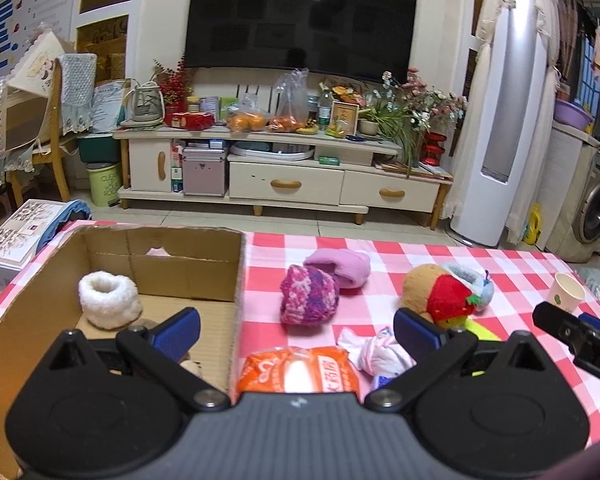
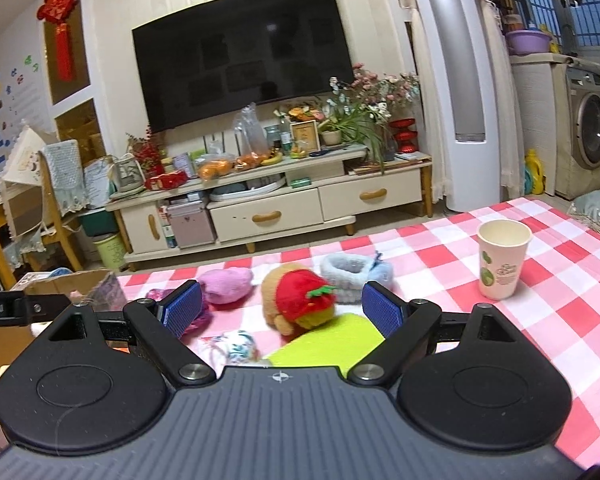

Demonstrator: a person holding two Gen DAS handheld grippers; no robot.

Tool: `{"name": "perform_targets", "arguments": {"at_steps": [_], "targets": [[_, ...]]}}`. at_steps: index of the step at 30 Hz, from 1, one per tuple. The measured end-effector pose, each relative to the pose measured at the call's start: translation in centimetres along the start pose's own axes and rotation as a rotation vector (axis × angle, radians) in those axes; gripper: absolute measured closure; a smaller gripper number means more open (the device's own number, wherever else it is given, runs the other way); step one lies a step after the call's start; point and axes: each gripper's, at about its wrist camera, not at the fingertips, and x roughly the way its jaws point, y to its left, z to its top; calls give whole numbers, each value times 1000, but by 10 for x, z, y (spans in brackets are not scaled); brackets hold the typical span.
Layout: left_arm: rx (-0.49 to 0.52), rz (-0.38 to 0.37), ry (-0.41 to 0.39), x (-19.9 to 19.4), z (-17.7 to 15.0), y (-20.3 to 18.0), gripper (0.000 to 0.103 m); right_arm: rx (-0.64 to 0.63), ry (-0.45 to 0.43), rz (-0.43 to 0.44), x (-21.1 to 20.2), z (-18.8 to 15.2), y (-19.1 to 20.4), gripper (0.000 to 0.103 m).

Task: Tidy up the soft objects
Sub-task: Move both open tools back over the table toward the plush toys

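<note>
A: What sits around the left gripper point(image 1: 296, 330)?

B: Its 2 blue fingers point(image 1: 180, 330) are spread wide, nothing between them. The left one hangs over the open cardboard box point(image 1: 112, 256), where 1 white fuzzy bootie point(image 1: 108, 300) lies ahead of it.

A: And to the right?

B: Ahead lies a purple knitted bootie point(image 1: 310, 296) touching a pink one point(image 1: 342, 266); a strawberry plush toy point(image 1: 440, 294) sits just beyond the right finger. An orange packet point(image 1: 298, 370) lies right below, between the fingers.

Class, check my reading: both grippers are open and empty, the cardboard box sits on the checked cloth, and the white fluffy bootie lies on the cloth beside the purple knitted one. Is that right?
One detail is wrong. The white fluffy bootie is inside the cardboard box, not on the checked cloth beside the purple knitted one; the left wrist view shows it. Both the left gripper and right gripper are open and empty.
</note>
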Motion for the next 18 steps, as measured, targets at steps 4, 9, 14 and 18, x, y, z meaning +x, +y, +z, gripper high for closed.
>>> {"name": "perform_targets", "arguments": {"at_steps": [4, 9, 14, 18], "targets": [[30, -14, 6, 1, -3, -12, 1, 20, 4, -27, 0, -3, -3, 0], [64, -42, 11, 3, -7, -25, 1, 36, 19, -59, 4, -7, -6, 0], [82, -70, 29, 7, -12, -39, 1, 49, 45, -92, 13, -13, -11, 0], [100, -91, 50, 12, -16, -50, 1, 63, 62, -88, 22, -15, -13, 0]]}}
